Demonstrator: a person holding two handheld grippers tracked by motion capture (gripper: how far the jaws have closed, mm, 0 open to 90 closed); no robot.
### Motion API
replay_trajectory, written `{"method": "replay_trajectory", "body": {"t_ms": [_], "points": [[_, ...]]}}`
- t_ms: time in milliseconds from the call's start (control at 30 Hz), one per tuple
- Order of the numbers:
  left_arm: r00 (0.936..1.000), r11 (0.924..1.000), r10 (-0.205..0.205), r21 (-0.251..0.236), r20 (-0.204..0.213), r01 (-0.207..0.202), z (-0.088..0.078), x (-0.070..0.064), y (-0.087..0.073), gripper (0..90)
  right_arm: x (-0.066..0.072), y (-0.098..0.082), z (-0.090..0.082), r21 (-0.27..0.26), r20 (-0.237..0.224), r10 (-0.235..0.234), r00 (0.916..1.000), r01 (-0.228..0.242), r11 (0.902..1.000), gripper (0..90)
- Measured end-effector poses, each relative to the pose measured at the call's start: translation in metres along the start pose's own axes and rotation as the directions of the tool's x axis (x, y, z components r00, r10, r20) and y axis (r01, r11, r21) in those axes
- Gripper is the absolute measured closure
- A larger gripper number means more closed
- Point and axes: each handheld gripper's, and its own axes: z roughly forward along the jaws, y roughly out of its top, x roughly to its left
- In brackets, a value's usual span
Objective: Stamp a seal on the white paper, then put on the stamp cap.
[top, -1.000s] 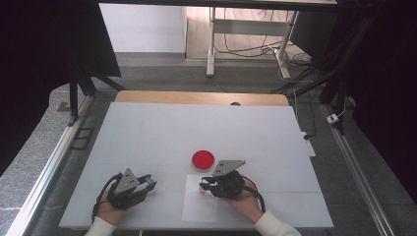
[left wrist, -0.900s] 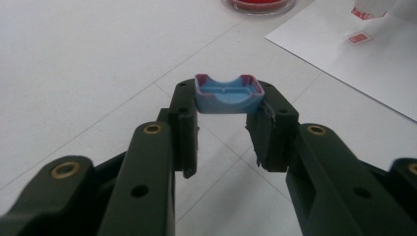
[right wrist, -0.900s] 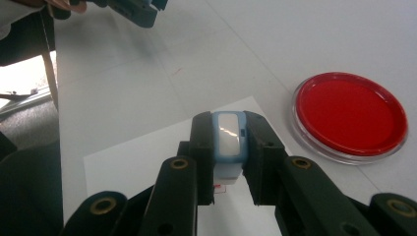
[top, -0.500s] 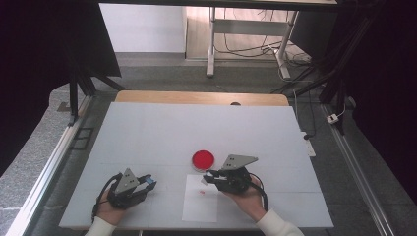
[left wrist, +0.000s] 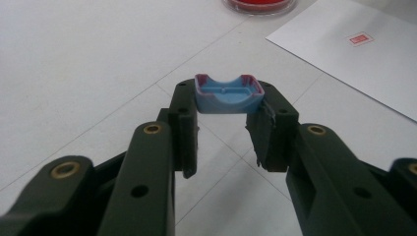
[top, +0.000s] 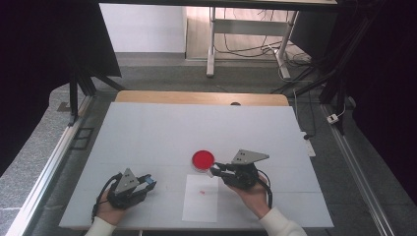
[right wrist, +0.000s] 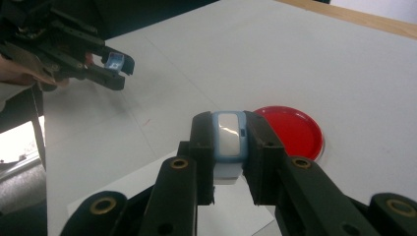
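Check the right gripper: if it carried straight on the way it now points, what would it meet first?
Most likely the red ink pad. The right gripper, shut on a blue stamp, points at the dish's near edge, just ahead. Depth is hard to judge, so it might pass above it.

There are two grippers, the left gripper (top: 147,183) and the right gripper (top: 215,169), each clamped on one pale blue piece: a stamp cap (left wrist: 229,93), seemingly, and a stamp body (right wrist: 229,135). One red ink pad (top: 203,159) and one sheet of paper (top: 200,197) bearing one red mark (left wrist: 360,38) lie on the single table (top: 162,128).
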Motion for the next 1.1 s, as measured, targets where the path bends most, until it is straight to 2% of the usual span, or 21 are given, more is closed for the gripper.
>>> {"method": "replay_trajectory", "body": {"t_ms": [367,1100], "points": [[1.0000,1.0000,-0.001,-0.003,0.000,0.001,0.0001,-0.0001,0.0000,65.4,-0.0089,0.0004,-0.0080,-0.049,0.005,0.014,0.9999,-0.014,0.9987,74.9],[0.9999,0.9999,0.009,-0.012,0.013,-0.008,0.0031,-0.0038,0.0048,65.3,-0.0062,0.0015,-0.0084,-0.061,0.007,0.001,1.0000,-0.001,0.9981,74.8]]}}
